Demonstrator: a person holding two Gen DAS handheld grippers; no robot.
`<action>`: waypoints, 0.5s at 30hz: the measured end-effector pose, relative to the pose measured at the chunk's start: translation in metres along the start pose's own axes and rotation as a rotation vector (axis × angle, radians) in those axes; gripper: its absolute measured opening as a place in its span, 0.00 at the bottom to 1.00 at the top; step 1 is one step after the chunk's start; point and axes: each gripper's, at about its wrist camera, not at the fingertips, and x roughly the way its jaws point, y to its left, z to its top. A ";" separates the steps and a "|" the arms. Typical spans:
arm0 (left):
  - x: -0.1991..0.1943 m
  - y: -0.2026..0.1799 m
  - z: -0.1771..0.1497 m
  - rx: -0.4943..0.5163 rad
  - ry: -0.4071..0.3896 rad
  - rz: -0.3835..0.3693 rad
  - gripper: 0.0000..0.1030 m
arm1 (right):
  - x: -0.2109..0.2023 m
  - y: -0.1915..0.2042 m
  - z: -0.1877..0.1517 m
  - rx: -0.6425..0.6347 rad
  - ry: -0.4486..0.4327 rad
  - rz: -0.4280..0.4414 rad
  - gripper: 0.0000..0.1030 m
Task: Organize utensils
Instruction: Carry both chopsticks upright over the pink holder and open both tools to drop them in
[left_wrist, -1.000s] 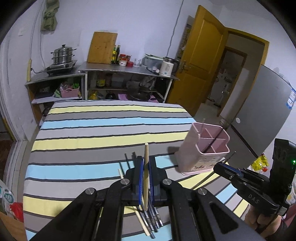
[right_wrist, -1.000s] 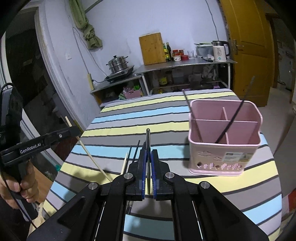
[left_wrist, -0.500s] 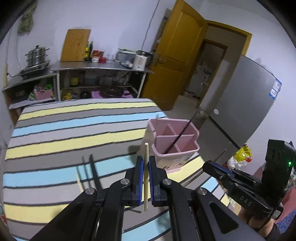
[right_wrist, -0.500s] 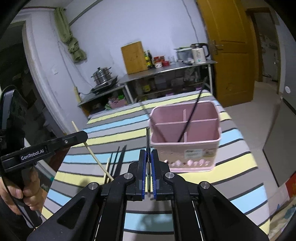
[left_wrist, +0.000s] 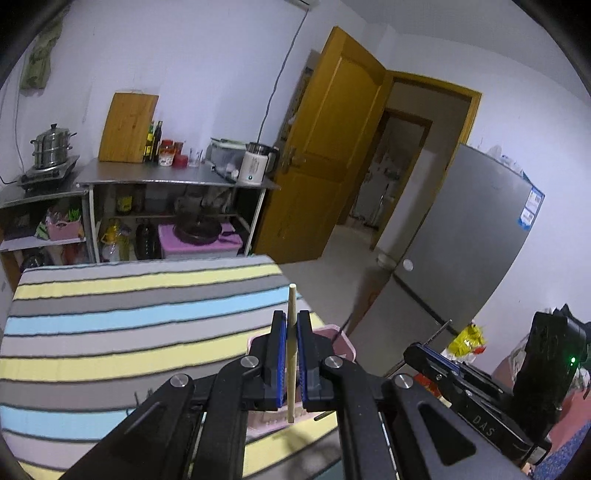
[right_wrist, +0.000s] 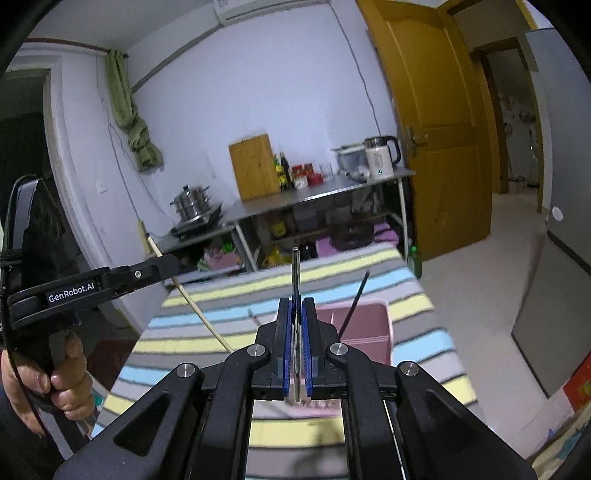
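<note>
Left wrist view
- The left gripper (left_wrist: 291, 354) is clenched on a wooden chopstick (left_wrist: 291, 332); the stick stands between the blue pads, its top end above the jaw tips and its lower end below them.
- The pink utensil holder (left_wrist: 341, 341) sits directly behind and below the jaws, mostly hidden by them; only its rim and part of one wall show to the right of the jaws.
- A dark chopstick (left_wrist: 345, 325) leans out of the holder, just right of the jaw tips.
- The striped tablecloth (left_wrist: 129, 332) extends left of and beyond the jaws.
- The right gripper (left_wrist: 439, 358) appears well to the right of the jaws, with a thin metal rod projecting up from its tip.

Right wrist view
- The right gripper (right_wrist: 297, 332) is clenched on a metal chopstick (right_wrist: 295, 273), which rises straight above the jaw tips between the blue pads.
- The pink utensil holder (right_wrist: 369, 325) lies just right of and behind the jaws, on the striped tablecloth (right_wrist: 417, 306); its inner dividers are partly visible.
- A dark chopstick (right_wrist: 354, 302) leans up and to the right out of the holder.
- The left gripper (right_wrist: 162, 264) is well to the left of the jaws, gripped by a hand (right_wrist: 55, 384), and holds the wooden chopstick (right_wrist: 199, 314) slanting down toward the cloth.
</note>
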 end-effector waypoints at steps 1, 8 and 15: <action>0.002 -0.001 0.005 0.003 -0.010 0.002 0.05 | 0.002 -0.001 0.004 0.005 -0.007 -0.001 0.05; 0.030 0.002 0.013 0.011 -0.018 0.030 0.05 | 0.027 -0.010 0.010 0.034 -0.007 -0.006 0.05; 0.067 0.017 -0.004 -0.006 0.043 0.040 0.05 | 0.054 -0.020 -0.006 0.048 0.044 -0.030 0.05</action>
